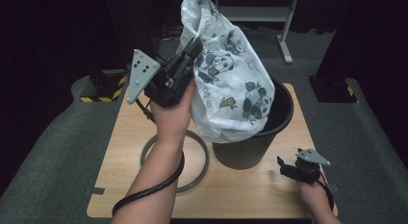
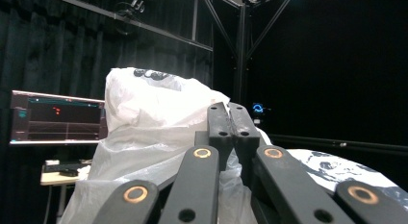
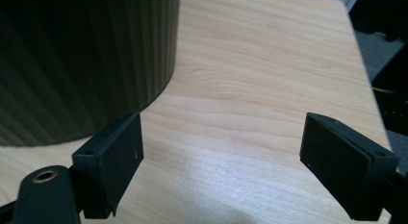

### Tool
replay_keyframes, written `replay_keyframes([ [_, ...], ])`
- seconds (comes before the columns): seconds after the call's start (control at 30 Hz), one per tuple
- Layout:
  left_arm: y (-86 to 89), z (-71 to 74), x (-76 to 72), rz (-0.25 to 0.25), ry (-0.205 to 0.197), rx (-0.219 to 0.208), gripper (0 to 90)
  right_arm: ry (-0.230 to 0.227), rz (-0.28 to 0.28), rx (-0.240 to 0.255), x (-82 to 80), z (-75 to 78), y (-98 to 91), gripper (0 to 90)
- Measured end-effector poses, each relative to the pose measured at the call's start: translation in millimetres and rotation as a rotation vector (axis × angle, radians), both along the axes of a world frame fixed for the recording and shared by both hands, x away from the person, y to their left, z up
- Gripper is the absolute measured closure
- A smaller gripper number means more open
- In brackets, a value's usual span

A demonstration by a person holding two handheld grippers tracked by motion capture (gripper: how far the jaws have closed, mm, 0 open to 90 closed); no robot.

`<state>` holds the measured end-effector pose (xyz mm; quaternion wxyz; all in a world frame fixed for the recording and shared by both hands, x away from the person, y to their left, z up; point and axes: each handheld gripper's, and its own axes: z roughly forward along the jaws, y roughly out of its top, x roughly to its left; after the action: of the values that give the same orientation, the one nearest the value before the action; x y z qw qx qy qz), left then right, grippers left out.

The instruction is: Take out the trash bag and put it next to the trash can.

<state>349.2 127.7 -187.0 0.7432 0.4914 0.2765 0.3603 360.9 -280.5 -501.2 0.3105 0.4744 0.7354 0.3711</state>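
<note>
A white plastic bag (image 1: 226,84) printed with pandas hangs half inside a black ribbed bin (image 1: 260,132) on the wooden table (image 1: 245,190). My left gripper (image 1: 196,47) is raised above the table's left half and is shut on the bag's upper edge, pulling it up. In the left gripper view the two pads (image 2: 233,130) are pressed together with the white bag (image 2: 144,123) bunched around them. My right gripper (image 1: 284,168) rests low at the table's front right, just right of the bin's base. Its jaws (image 3: 221,161) stand wide apart over bare wood beside the bin (image 3: 82,60).
A grey ring (image 1: 192,173) lies flat on the table to the left of the bin, under my left forearm. Grey carpet surrounds the table. A metal stand (image 1: 284,22) is behind it, and yellow-black striped blocks (image 1: 108,92) sit at the far left.
</note>
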Motion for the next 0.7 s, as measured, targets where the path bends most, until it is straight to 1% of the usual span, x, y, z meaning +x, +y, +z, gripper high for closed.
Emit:
replay_keyframes([
  [0.03, 3.8, 0.0, -2.1, 0.006, -0.002, 0.000, 89.8, 0.007, 0.008, -0.017, 0.4, -2.3, 1.9, 15.0],
  [0.07, 12.6, -0.6, -6.7, 0.011, -0.001, -0.011, 89.8, 0.012, 0.010, -0.023, 0.8, -3.7, 2.5, 14.9],
  [0.1, 12.6, -0.6, -6.7, 0.011, -0.001, -0.011, 89.7, 0.012, 0.010, -0.023, 0.8, -3.7, 2.5, 14.9],
  [0.13, 21.7, -2.2, -11.6, 0.027, 0.000, -0.007, 89.7, 0.028, 0.011, -0.025, 1.6, -5.9, 3.1, 14.9],
  [0.17, 21.7, -2.2, -11.6, 0.027, 0.000, -0.007, 89.8, 0.028, 0.011, -0.025, 1.6, -5.9, 3.1, 14.9],
  [0.2, 30.4, -5.3, -16.4, 0.037, 0.002, -0.003, 89.7, 0.034, 0.013, -0.025, 2.4, -7.4, 2.8, 14.9],
  [0.27, 39.2, -9.9, -20.0, 0.051, 0.006, -0.001, 89.7, 0.039, 0.014, -0.019, 3.1, -8.4, 2.0, 14.9],
  [0.33, 47.8, -15.6, -23.3, 0.064, 0.006, -0.012, 89.7, 0.045, 0.015, -0.020, 3.5, -10.2, 1.2, 14.9],
  [0.43, 61.1, -26.4, -27.7, 0.083, 0.011, -0.030, 89.7, 0.055, 0.011, -0.023, 4.0, -13.1, -0.4, 15.0],
  [0.53, 73.8, -40.3, -32.2, 0.111, 0.031, -0.054, 89.8, 0.063, 0.012, -0.026, 4.9, -15.2, -2.7, 15.1],
  [0.57, 73.8, -40.3, -32.2, 0.111, 0.031, -0.054, 89.7, 0.071, 0.015, -0.030, 5.1, -15.9, -3.2, 15.1],
  [0.6, 81.4, -50.5, -34.7, 0.131, 0.045, -0.066, 89.8, 0.073, 0.019, -0.038, 5.5, -16.9, -3.6, 15.1],
  [0.7, 90.4, -66.2, -38.2, 0.148, 0.064, -0.076, 89.7, 0.080, 0.016, -0.045, 6.8, -19.1, -4.4, 15.1],
])
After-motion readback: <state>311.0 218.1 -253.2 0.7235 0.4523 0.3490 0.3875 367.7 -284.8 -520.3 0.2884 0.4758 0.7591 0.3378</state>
